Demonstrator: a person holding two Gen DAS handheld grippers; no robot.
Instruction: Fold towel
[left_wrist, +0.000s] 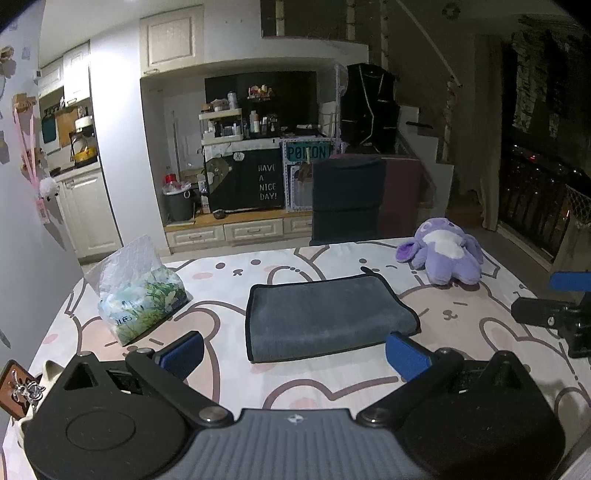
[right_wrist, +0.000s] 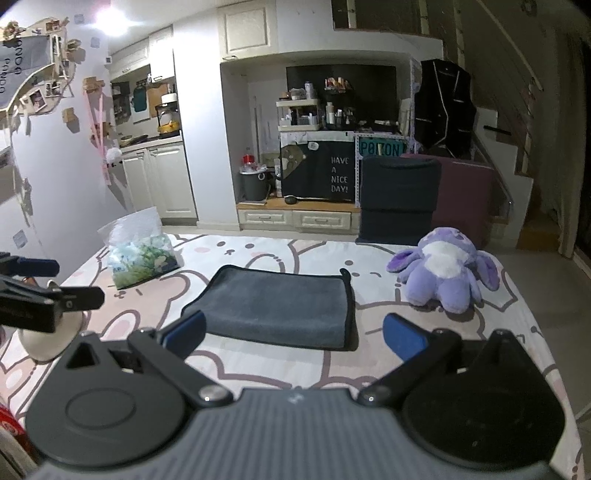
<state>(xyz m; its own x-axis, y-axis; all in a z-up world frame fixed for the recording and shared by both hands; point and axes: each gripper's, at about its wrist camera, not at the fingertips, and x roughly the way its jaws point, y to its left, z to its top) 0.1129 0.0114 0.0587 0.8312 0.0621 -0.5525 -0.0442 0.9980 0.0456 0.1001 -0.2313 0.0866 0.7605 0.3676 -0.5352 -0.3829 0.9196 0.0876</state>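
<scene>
Above the near edge of the bunny-print sheet (left_wrist: 332, 380), the left gripper (left_wrist: 294, 350) and right gripper (right_wrist: 294, 332) hover spread wide, holding nothing. Just beyond them the grey towel (left_wrist: 325, 317) lies flat, apparently already folded into layers, between a tissue pack (left_wrist: 144, 306) and a purple plush toy (left_wrist: 443, 251).

Both the left gripper (left_wrist: 295, 350) and right gripper (right_wrist: 293, 332) have black linkage arms, blue finger pads (left_wrist: 404, 352), silver pivot screws and a ribbed grey base.

There's my grey plush towel with black trim (left_wrist: 325, 317) (right_wrist: 280, 308), folded into a flat rectangle on the bunny-print sheet.
</scene>
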